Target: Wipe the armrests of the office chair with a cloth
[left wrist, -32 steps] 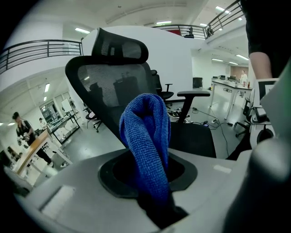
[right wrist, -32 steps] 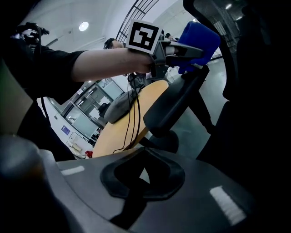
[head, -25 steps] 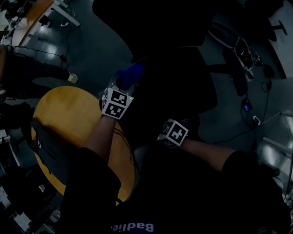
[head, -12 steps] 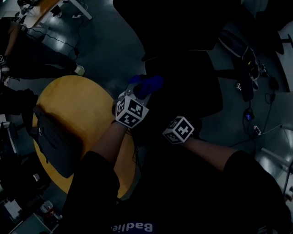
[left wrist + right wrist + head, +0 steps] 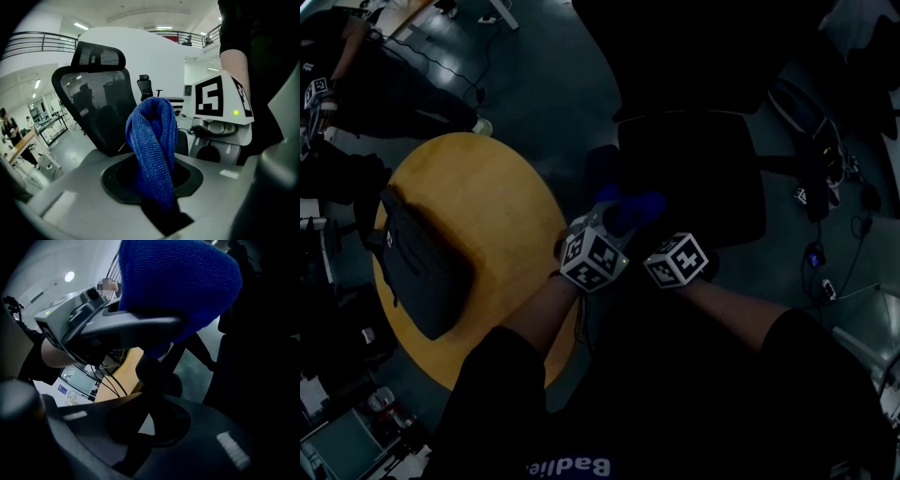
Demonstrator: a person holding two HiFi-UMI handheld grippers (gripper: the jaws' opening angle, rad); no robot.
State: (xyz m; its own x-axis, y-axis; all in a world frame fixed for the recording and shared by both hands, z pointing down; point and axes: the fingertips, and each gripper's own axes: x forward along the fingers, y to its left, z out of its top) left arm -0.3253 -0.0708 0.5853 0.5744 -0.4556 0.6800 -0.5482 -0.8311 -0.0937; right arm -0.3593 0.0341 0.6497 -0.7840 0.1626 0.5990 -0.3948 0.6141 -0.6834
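Left gripper view looks straight at the blue cloth (image 5: 152, 145), a thick knitted loop rising out of the left gripper (image 5: 614, 225), whose fingers are clamped on its lower end. It looks soft, light and floppy, with a grippy weave. I judge it is best held by a bunched fold, leaving a free pad to press on an armrest. Just beside it, the right gripper (image 5: 152, 369) has its fingers drawn together right under the cloth's hanging edge; whether they pinch it I cannot tell. Beyond stands the office chair (image 5: 101, 108), mesh-backed, its armrests lost in the dark. A round wooden tabletop (image 5: 478, 216) on the left carries a black bag (image 5: 417, 272), and grey floor (image 5: 534, 84) lies farther off.
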